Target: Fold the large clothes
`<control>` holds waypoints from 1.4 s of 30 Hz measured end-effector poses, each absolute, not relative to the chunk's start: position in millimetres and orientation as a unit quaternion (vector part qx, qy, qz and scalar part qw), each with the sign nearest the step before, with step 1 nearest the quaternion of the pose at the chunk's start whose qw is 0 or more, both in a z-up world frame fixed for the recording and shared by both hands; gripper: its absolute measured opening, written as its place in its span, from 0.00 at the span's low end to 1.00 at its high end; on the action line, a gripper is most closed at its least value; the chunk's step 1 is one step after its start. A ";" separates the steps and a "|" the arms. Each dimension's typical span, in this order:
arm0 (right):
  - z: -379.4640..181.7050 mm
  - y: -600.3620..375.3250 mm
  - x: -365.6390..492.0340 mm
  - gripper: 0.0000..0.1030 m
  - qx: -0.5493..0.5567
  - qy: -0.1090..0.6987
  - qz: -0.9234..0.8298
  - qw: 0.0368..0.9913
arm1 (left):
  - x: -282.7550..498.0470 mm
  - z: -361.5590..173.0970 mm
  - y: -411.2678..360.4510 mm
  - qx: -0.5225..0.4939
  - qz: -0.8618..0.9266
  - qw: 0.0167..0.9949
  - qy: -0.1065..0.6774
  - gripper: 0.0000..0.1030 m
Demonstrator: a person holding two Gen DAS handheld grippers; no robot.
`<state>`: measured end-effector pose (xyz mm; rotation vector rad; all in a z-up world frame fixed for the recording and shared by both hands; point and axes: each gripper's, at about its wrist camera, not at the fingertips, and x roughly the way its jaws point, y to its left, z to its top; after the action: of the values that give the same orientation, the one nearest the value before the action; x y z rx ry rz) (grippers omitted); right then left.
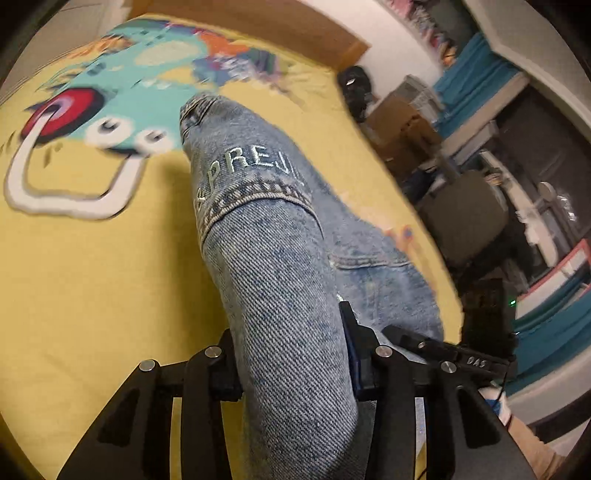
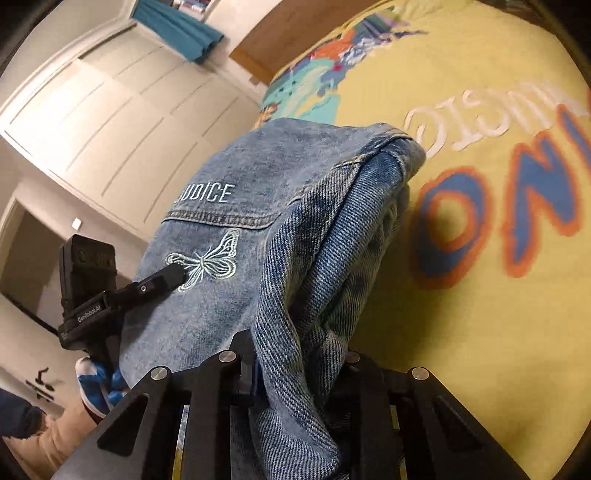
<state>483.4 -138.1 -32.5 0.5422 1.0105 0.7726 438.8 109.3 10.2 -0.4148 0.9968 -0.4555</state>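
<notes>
A yellow bedspread [image 1: 92, 295] with cartoon prints is covering the bed, white panelled doors [image 2: 110, 110] standing at upper left. The left claw [image 1: 291, 369] and right claw [image 2: 291, 373] are each pinching the denim jacket [image 2: 229, 221], which is hanging bunched at frame centre over the bedspread.

Yellow bedspread [image 1: 92, 295] printed with a teal cartoon figure and blue-and-orange lettering; brown wooden headboard [image 1: 258, 22]; white panelled wardrobe doors [image 2: 110, 110]; teal curtain [image 2: 177, 29]; brown cardboard box [image 1: 402, 129]; dark green chair [image 1: 465, 218].
</notes>
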 end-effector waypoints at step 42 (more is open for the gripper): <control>12.2 -163.2 340.6 0.57 0.077 0.485 0.184 0.852 | 273.7 37.6 94.9 -0.090 -0.068 0.876 0.469 0.60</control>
<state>340.6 -163.2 12.2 0.1629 1.0201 0.3872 273.7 94.9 37.6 -0.1885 0.9789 -0.1409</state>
